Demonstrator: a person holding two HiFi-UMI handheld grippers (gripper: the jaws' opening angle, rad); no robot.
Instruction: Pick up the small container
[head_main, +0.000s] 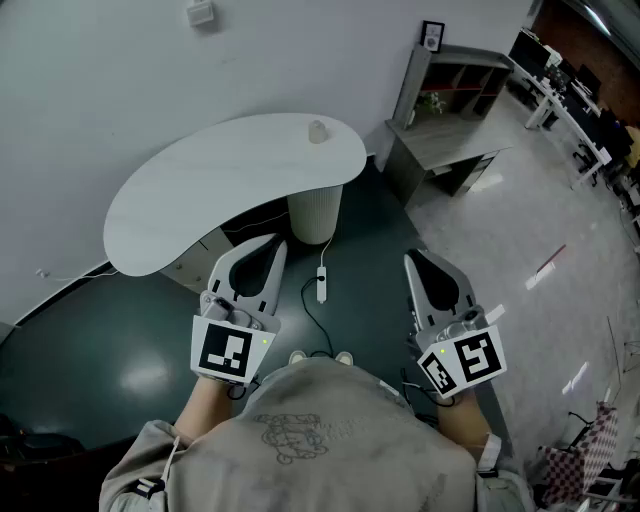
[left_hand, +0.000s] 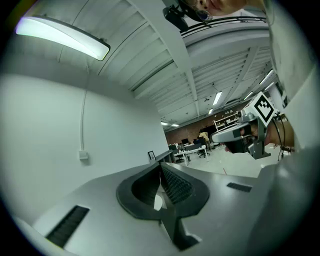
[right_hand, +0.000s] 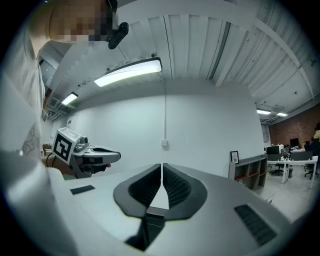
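Note:
A small pale container (head_main: 318, 131) stands near the far right edge of the white curved table (head_main: 200, 210). Both grippers are held low and close to the person's body, well short of the table and apart from the container. My left gripper (head_main: 275, 243) is shut with nothing between its jaws; in its own view the left gripper (left_hand: 161, 165) points up toward the wall and ceiling. My right gripper (head_main: 410, 258) is also shut and empty; in the right gripper view the right gripper (right_hand: 162, 165) faces the white wall. Neither gripper view shows the container.
The table rests on a ribbed white pedestal (head_main: 314, 215). A white power strip with a cable (head_main: 321, 285) lies on the dark floor between the grippers. A grey shelf unit (head_main: 450, 90) stands at the back right, with office desks (head_main: 570, 110) beyond it.

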